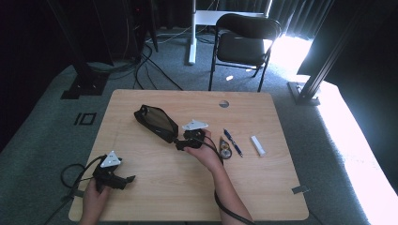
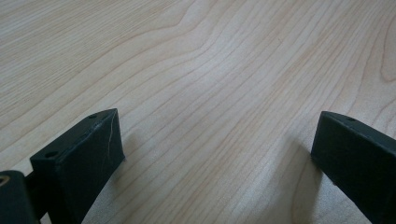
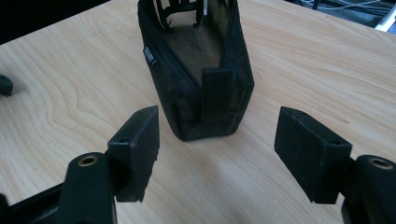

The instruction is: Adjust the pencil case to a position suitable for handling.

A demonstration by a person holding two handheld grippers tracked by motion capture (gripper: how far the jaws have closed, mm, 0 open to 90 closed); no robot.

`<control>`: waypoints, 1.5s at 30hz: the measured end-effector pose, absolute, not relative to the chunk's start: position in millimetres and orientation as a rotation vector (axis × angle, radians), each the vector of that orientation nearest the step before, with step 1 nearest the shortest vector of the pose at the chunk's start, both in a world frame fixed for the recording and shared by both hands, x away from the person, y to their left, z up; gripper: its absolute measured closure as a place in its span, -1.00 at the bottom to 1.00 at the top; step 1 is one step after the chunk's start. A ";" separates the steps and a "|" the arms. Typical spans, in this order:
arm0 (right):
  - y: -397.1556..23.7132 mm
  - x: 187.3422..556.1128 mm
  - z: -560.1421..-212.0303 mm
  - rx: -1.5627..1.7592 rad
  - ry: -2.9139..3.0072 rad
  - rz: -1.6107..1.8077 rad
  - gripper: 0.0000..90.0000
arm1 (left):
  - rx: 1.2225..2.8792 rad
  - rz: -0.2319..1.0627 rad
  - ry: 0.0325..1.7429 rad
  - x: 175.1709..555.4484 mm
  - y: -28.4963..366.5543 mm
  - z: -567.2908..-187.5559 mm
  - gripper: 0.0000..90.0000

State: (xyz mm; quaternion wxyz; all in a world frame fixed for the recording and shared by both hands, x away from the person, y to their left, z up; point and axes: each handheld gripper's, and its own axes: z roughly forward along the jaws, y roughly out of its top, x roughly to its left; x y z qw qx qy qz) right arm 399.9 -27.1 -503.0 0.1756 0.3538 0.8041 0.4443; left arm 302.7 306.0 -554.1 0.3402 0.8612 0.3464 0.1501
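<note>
Pale wood surface [image 1: 155, 183] carries a black open pouch [image 1: 156, 123] at centre frame. My right hand-held gripper [image 3: 217, 140] gapes wide just before its near end; my left hand-held gripper [image 2: 217, 144], lower left, spreads wide over bare wood.

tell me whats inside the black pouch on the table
The black pouch stands open toward the right gripper. Its dark lining and some black straps near the far end show. The bottom is in shadow, so I cannot tell if anything lies there.
</note>
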 end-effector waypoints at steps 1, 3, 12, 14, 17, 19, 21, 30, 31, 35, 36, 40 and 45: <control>-27.1 399.9 -503.0 1.002 2.278 1.258 -0.30 | 2.241 0.391 0.902 302.7 306.0 -554.2 -0.95; -23.1 405.2 -500.8 0.998 2.265 1.230 -0.20 | 2.241 0.391 0.901 302.8 306.0 -554.2 -0.95; -11.7 420.1 -496.2 1.044 2.266 1.218 0.14 | 2.241 0.391 0.901 302.8 306.0 -554.2 -0.95; -8.2 422.8 -496.1 1.057 2.277 1.212 0.19 | 2.241 0.390 0.900 302.9 306.0 -554.2 -0.95; -3.7 426.3 -497.6 1.056 2.308 1.189 0.28 | 2.241 0.389 0.898 303.2 305.9 -554.3 -0.95; -2.6 427.2 -498.2 1.059 2.313 1.184 0.34 | 2.240 0.389 0.898 303.3 305.7 -554.4 -0.95; -1.6 429.2 -500.0 1.062 2.332 1.161 0.56 | 2.240 0.388 0.898 303.3 305.7 -554.3 -0.95; -6.6 424.4 -503.3 1.098 2.343 1.168 0.61 | 2.244 0.387 0.893 303.8 305.6 -554.3 -0.96; -7.6 422.7 -504.0 1.099 2.348 1.167 0.61 | 2.245 0.388 0.893 303.8 305.7 -554.3 -0.96; -14.4 416.8 -505.7 1.116 2.349 1.177 0.62 | 2.245 0.388 0.893 303.8 305.7 -554.3 -0.96; -14.4 416.8 -505.7 1.116 2.349 1.177 0.62 | 2.245 0.388 0.893 303.8 305.7 -554.3 -0.96; -23.1 409.8 -503.2 1.121 2.359 1.160 0.62 | 2.244 0.388 0.894 303.7 305.6 -554.3 -0.96; -33.1 401.6 -503.9 1.138 2.356 1.172 0.62 | 2.245 0.388 0.893 303.8 305.7 -554.3 -0.96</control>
